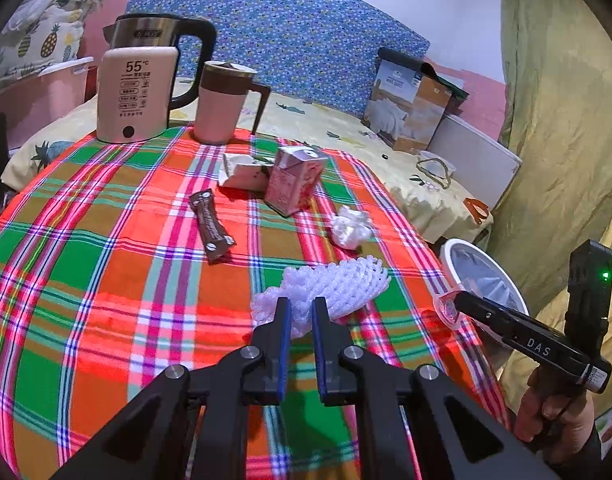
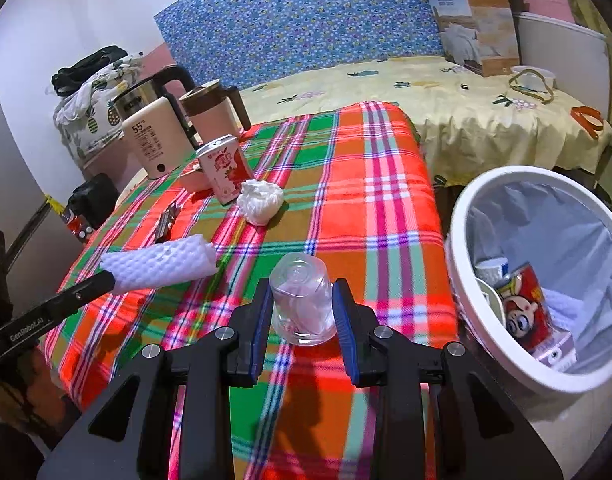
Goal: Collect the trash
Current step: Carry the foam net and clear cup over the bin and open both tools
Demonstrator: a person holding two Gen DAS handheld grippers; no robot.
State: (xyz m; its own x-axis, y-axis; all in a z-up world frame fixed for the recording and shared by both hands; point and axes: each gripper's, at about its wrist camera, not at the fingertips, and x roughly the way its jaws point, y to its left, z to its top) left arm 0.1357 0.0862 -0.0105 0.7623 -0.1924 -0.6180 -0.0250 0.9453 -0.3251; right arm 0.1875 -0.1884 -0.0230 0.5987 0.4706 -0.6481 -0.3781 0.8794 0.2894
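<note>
The left gripper (image 1: pixel 301 312) is closed down on a white foam fruit net (image 1: pixel 338 284), a soft, dimpled mesh sleeve that sticks out past the fingertips toward one o'clock over the plaid-clothed counter (image 1: pixel 105 280). The right gripper (image 2: pixel 301 308) is clamped on a clear plastic cup (image 2: pixel 301 300), thin-walled and round, its base pointing away from the camera and its sides pressed by the blue pads. At three o'clock of that cup stands a white round trash bin (image 2: pixel 462 300) with a grey liner, a red printed can (image 2: pixel 524 308) inside. Farther up the counter, toward eleven o'clock, lie a crumpled white tissue ball (image 2: pixel 261 200), a boxy pink strawberry milk carton (image 2: pixel 225 168) and a flat brown wrapper (image 1: pixel 210 226).
</note>
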